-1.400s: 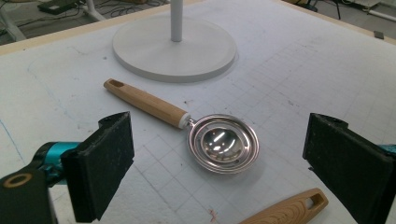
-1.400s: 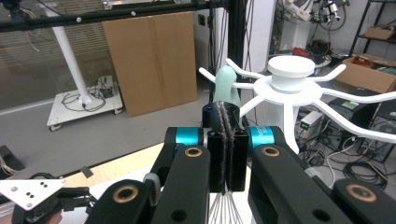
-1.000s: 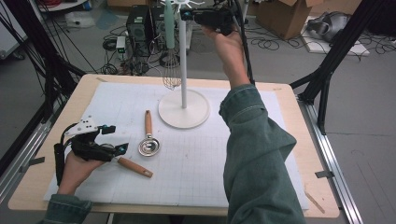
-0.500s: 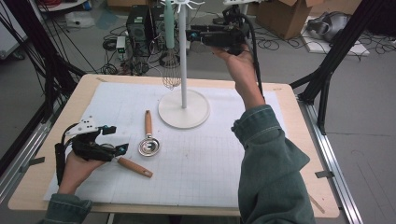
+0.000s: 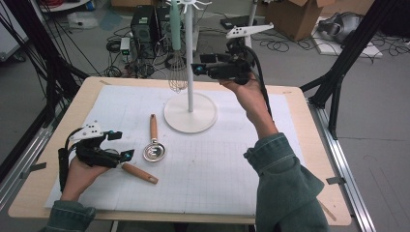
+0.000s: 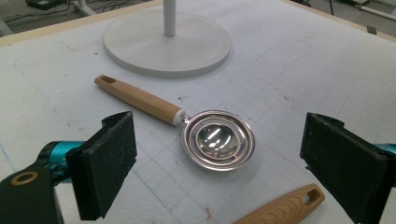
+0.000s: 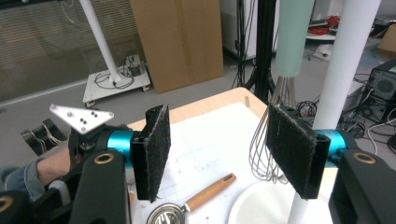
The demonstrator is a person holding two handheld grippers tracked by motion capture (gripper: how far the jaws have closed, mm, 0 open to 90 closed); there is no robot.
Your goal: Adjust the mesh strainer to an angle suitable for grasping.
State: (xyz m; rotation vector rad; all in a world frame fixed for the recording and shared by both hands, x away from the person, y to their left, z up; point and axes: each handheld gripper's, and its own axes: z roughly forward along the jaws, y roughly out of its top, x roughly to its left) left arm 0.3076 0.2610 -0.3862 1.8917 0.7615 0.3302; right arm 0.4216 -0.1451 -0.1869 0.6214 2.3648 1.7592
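A white stand [image 5: 190,113] with a round base and a tall pole rises at the table's far middle. A whisk [image 5: 177,72] with a mint handle hangs from its top hooks, seen close as whisk [image 7: 270,140]. My right gripper [image 5: 199,65] is in the air just right of the pole, open and empty; its own view shows the right gripper [image 7: 223,144] open with the whisk beyond. A metal spoon [image 5: 154,145] with a wooden handle lies on the mat. My left gripper [image 5: 123,145] rests low beside it, open; the spoon [image 6: 218,139] lies between the left gripper [image 6: 219,156] jaws' line.
A second wooden-handled utensil [image 5: 139,173] lies by the left hand, its handle end [image 6: 280,207] near the right jaw. The stand base [image 6: 168,44] sits beyond the spoon. A white grid mat [image 5: 217,169] covers the table. Cables, a computer and boxes are on the floor behind.
The right gripper has come down from near the stand's top to mid-pole height. The left gripper and the utensils on the mat have stayed put.
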